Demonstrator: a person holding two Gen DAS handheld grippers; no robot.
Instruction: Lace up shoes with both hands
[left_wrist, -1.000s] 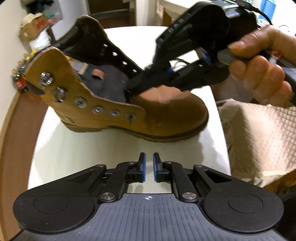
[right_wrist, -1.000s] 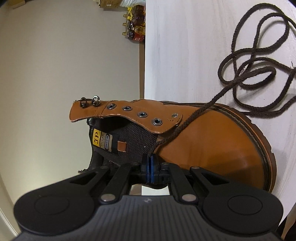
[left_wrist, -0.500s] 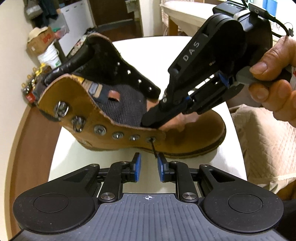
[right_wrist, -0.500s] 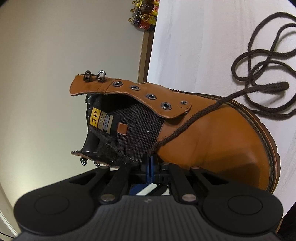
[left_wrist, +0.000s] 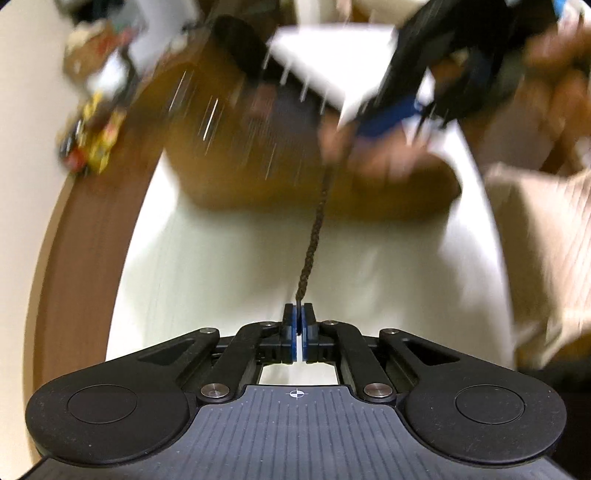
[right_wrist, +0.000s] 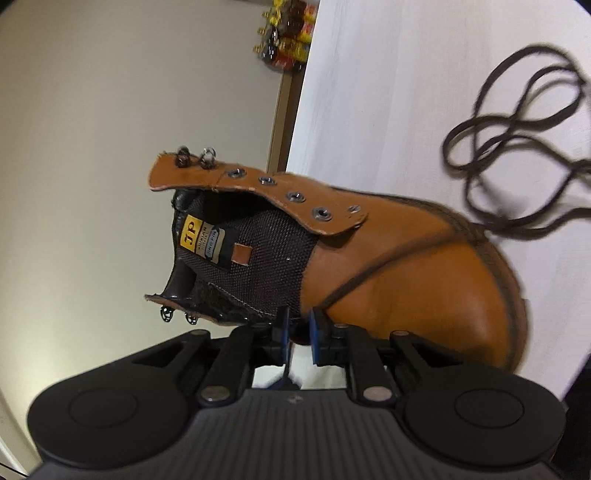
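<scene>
Left gripper (left_wrist: 299, 314): we've got its jaws just closed down, blue pads nipped tight on the dark braided lace (left_wrist: 314, 225), which runs taut from the pads up to the boot (left_wrist: 258, 184). Left view is badly smeared, so we can't tell which eyelet it leaves from. Right gripper (right_wrist: 299, 328): jaws just opened approx. halfway, nothing pinched btwn the pads; it sits at the near flap of the boot's throat. In the right view we see the tan boot (right_wrist: 406, 280) lying on the white counter (right_wrist: 388, 92), mesh tongue exposed w/ a yellow JP label. Lace crosses the toe and ends in loose loops (right_wrist: 517, 147) on the counter beyond it. Far flap shows a row of metal eyelets (right_wrist: 295, 195), hooks at the top.
</scene>
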